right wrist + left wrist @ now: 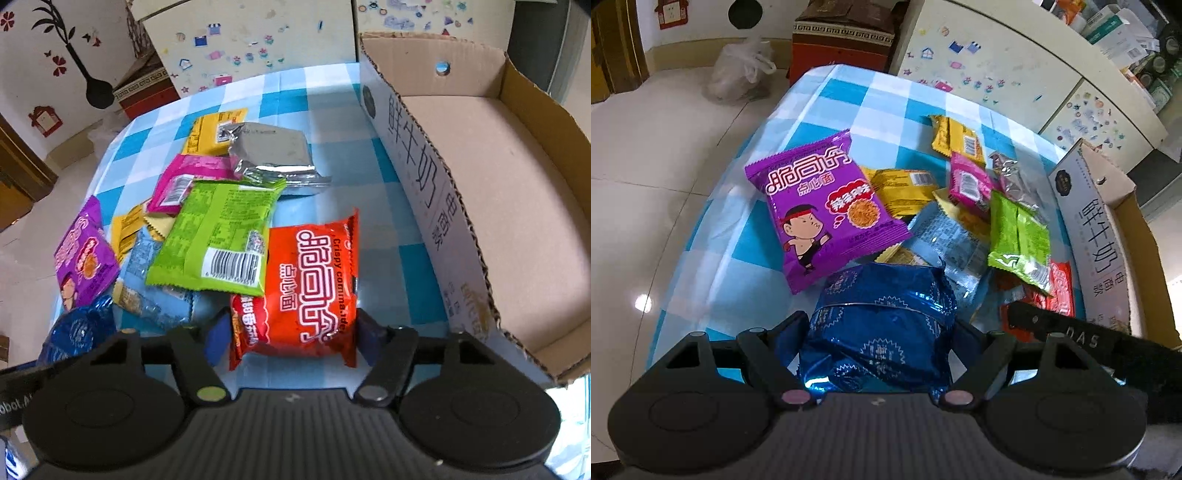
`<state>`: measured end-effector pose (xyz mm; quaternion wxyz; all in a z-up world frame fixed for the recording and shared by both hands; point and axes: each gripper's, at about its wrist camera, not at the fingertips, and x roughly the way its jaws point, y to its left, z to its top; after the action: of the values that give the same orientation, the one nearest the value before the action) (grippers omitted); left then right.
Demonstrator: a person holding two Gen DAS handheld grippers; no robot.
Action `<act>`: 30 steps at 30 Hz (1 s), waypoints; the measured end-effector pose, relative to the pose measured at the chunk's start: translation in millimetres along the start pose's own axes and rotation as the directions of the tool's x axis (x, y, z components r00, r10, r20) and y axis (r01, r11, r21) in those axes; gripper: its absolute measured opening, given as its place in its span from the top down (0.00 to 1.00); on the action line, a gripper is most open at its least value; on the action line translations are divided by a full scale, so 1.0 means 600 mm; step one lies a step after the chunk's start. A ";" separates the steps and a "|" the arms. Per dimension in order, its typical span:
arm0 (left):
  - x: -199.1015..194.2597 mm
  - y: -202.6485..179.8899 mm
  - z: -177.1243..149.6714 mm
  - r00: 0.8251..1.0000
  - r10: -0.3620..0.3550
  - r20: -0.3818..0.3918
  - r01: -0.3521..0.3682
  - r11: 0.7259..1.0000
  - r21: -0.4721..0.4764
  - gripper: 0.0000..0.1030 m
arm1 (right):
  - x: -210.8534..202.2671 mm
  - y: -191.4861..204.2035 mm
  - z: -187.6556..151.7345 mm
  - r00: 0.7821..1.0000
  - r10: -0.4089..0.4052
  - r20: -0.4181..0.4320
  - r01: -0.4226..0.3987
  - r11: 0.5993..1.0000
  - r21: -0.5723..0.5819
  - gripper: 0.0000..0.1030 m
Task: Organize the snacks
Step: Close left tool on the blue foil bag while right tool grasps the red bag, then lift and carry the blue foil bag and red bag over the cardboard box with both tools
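My left gripper [877,325] is shut on a shiny blue snack packet [882,325], held over the near edge of the checked table. A purple noodle-snack packet [823,210] lies just beyond it, with yellow [905,188], pink [969,181], silver [1015,177], green [1019,236] and red [1060,291] packets in a pile to the right. My right gripper [291,332] is shut on the red crispy-noodle packet [310,288]. The green packet [218,236] overlaps its left edge. The blue packet also shows in the right wrist view [77,328] at lower left.
An open cardboard box [491,177] with nothing in it stands on the table's right side; its white printed wall [1097,236] faces the pile. The blue-and-white checked tablecloth [849,96] ends at a tiled floor on the left. A stickered white cabinet [997,62] stands behind.
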<state>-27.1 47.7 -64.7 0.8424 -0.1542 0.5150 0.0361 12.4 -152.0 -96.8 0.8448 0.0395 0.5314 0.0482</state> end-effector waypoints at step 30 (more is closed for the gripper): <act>-0.071 -0.037 0.010 0.992 -0.055 0.109 0.055 0.998 0.002 0.18 | -0.150 -0.028 -0.040 0.983 0.072 0.169 -0.075 0.997 0.013 0.36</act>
<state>-36.8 32.6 -19.6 0.8700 -0.1665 0.4636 0.0215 -47.2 -179.6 -28.5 0.8840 0.0711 0.4566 0.0707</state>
